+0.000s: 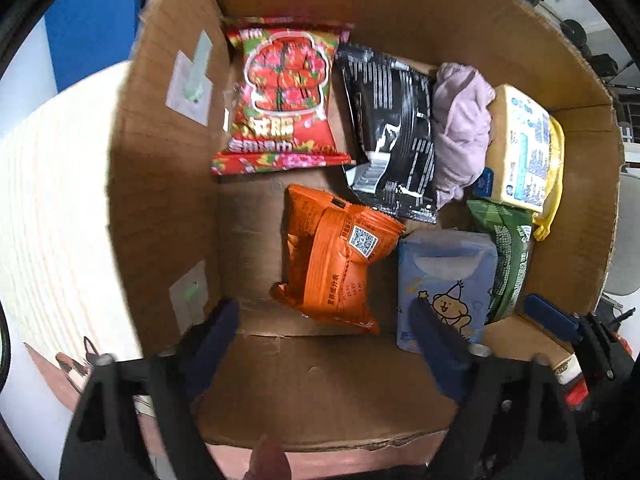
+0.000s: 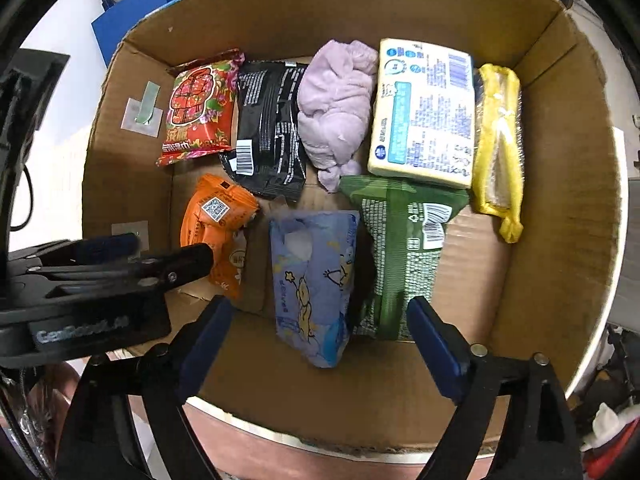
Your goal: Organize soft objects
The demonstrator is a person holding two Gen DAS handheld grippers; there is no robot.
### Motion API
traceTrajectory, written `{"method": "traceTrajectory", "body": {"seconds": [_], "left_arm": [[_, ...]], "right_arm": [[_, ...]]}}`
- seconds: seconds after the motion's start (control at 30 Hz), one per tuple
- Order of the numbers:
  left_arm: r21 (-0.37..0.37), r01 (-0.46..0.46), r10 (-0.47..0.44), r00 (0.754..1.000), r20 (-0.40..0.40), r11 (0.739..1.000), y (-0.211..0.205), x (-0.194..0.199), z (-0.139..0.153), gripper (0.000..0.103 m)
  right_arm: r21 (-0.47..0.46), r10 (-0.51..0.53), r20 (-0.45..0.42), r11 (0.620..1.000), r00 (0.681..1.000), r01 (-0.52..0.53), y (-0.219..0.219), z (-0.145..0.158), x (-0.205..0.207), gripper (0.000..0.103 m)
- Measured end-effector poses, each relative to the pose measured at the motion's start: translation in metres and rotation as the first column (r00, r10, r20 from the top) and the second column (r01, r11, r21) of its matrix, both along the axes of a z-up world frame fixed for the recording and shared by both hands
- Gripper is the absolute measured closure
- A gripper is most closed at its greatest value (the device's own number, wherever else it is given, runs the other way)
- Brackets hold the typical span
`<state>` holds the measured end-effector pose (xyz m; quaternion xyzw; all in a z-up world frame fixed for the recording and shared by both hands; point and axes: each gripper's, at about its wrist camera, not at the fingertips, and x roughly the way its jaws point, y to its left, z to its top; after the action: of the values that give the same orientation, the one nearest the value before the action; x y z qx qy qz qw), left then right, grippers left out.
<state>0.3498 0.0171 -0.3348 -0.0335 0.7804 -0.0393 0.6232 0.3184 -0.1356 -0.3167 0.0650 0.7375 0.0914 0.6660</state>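
Note:
An open cardboard box (image 1: 160, 184) (image 2: 560, 208) holds several soft items. At the back lie a red flowered packet (image 1: 280, 96) (image 2: 198, 112), a black packet (image 1: 394, 136) (image 2: 268, 128), a lilac cloth (image 1: 460, 128) (image 2: 336, 108), a cream tissue pack (image 1: 520, 148) (image 2: 424, 112) and a yellow pouch (image 2: 498, 140). In front lie an orange packet (image 1: 336, 260) (image 2: 216, 224), a blue bear tissue pack (image 1: 444, 280) (image 2: 312, 280) and a green packet (image 1: 508, 252) (image 2: 404, 248). My left gripper (image 1: 324, 324) is open and empty above the box's near edge. My right gripper (image 2: 320, 320) is open and empty over the blue pack.
A pale tabletop (image 1: 52, 216) lies left of the box, with a blue board (image 1: 92, 16) (image 2: 128, 16) behind it. The left gripper's black body (image 2: 100, 276) reaches into the right wrist view beside the orange packet. Clutter (image 2: 612, 420) sits at the right.

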Motion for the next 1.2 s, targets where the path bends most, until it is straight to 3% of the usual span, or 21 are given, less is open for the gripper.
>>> {"method": "traceTrajectory", "body": {"seconds": [0.1,0.2,0.5,0.73,0.97,1.2], "left_arm": [[-0.008,-0.014,0.015,1.000,0.022,1.000,0.000,-0.005,0.010,0.010],[-0.006,-0.021,0.021,0.998,0.064,1.000,0.000,-0.013,0.023,0.001],[0.002,-0.005,0.004,0.990,0.139,1.000,-0.016,-0.036,0.047,0.001],[0.056,-0.026,0.012,0.974,0.227,0.998,-0.013,-0.055,0.074,0.001],[0.063,-0.054,0.024,0.917,0.398,0.997,-0.017,-0.099,0.134,0.001],[0.056,-0.031,-0.001,0.864,0.503,0.998,-0.028,-0.152,0.190,0.001]], "right_arm": [[-0.031,0.002,0.022,1.000,1.000,-0.002,-0.004,0.008,-0.004,0.000],[-0.070,-0.010,0.055,0.997,0.998,0.014,-0.013,0.017,-0.011,0.000],[-0.131,-0.046,0.100,0.990,0.994,0.059,-0.034,0.030,-0.026,0.000],[-0.128,-0.085,0.124,0.987,0.989,0.101,-0.049,0.042,-0.045,0.000],[-0.115,-0.126,0.270,0.980,0.955,0.162,-0.066,0.100,-0.077,0.000],[-0.099,-0.107,0.388,0.983,0.916,0.157,-0.071,0.165,-0.132,0.000]]}}
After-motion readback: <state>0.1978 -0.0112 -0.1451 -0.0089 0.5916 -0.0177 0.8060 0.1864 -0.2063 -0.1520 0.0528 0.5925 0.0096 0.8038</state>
